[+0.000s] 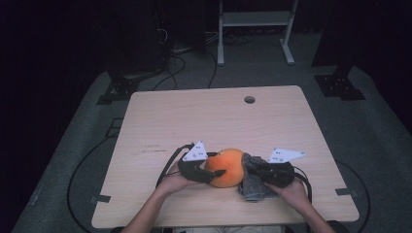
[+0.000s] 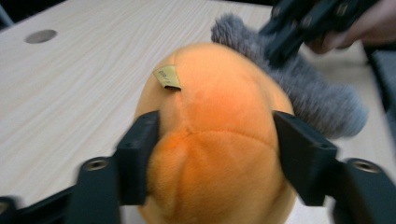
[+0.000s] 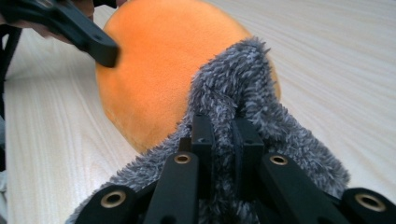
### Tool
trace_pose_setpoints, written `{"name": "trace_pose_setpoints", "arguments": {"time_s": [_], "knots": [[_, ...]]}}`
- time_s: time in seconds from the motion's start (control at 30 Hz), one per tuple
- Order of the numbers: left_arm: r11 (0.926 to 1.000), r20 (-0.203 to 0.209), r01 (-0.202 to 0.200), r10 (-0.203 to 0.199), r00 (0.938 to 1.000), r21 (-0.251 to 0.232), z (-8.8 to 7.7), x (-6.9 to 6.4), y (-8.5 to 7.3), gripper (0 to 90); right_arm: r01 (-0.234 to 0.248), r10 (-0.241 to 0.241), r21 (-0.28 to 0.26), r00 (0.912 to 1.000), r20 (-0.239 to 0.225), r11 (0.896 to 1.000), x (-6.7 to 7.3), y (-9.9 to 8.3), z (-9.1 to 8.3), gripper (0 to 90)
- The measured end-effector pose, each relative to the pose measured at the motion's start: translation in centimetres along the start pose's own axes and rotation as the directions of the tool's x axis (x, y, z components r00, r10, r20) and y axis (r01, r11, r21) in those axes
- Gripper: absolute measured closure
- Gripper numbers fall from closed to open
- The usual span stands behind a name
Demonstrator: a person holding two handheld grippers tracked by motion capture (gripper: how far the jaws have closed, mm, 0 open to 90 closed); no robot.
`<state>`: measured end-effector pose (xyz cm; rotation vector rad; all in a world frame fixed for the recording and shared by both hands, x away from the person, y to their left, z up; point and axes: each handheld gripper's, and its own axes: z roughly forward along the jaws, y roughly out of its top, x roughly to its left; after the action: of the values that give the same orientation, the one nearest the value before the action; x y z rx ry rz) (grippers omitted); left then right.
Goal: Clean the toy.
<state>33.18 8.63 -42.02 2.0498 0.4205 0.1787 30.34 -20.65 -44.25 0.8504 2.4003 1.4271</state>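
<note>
An orange plush ball [image 1: 228,165] lies near the table's front edge with a grey fuzzy cloth [image 1: 252,187] bunched against its right side. My left gripper [image 1: 216,171] reaches in from the left. In the left gripper view its jaws straddle the ball [image 2: 210,140], and both pads touch the plush sides below a small yellow tag [image 2: 167,77]. My right gripper [image 1: 257,170] comes from the right and is shut on a fold of the grey cloth [image 3: 233,79], which it holds up against the ball [image 3: 159,70]. Its two fingers [image 3: 203,135] stand close together in the fuzz.
The light wooden table [image 1: 194,116] has a round cable hole [image 1: 249,99] near its far edge. Black cables trail from both grippers over the front of the table. Beyond the table stand a white frame [image 1: 255,19] and dark stands on the grey floor.
</note>
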Motion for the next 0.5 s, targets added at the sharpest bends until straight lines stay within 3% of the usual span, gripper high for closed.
{"name": "trace_pose_setpoints", "arguments": {"time_s": [0.03,0.1,0.17,0.2,0.27,0.33,0.4,0.47,0.5], "knots": [[1.0,-0.007,0.006,-0.006,1.0,0.003,0.1,-0.1,0.2,22.0,-0.007,0.007,-0.002,1.0,-0.002,1.0,0.0,-0.1,0.1,81.1],[0.9988,-0.042,-0.045,0.046,0.9981,0.018,0.3,-0.4,0.2,28.5,-0.017,0.017,0.0,0.9999,-0.003,1.0,-0.3,0.0,-0.1,81.1],[0.9984,-0.038,-0.053,0.054,0.9978,0.018,0.1,-0.2,0.0,33.9,-0.021,0.021,-0.018,0.9998,-0.006,1.0,-0.5,0.4,-0.4,81.2],[0.9979,-0.033,-0.063,0.063,0.9974,0.018,0.1,-0.2,-0.1,35.5,-0.024,0.023,-0.055,0.9996,-0.016,0.998,-0.3,0.8,-0.8,81.2],[0.9951,-0.029,-0.097,0.098,0.9948,0.019,0.1,-0.4,-0.2,37.4,-0.013,0.01,-0.101,0.9993,-0.035,0.995,0.1,1.7,-1.0,81.2],[0.9907,-0.018,-0.134,0.135,0.9907,0.023,0.0,-0.6,-0.2,38.2,0.017,-0.021,-0.114,0.999,-0.039,0.993,0.6,2.7,-0.5,81.1],[0.99,-0.006,-0.138,0.139,0.9903,0.028,-0.4,-0.5,-0.5,38.5,0.036,-0.04,-0.104,0.9984,-0.039,0.994,0.7,3.0,0.3,81.0],[0.9925,0.01,-0.12,0.12,0.9927,0.022,-0.8,0.0,-0.8,38.7,0.013,-0.019,-0.103,0.9984,-0.054,0.995,0.3,2.7,0.4,81.1],[0.9947,0.017,-0.102,0.102,0.9947,0.015,-0.9,0.2,-0.9,38.4,0.015,-0.018,-0.092,0.9993,-0.033,0.996,0.3,2.6,0.3,81.0]]}}
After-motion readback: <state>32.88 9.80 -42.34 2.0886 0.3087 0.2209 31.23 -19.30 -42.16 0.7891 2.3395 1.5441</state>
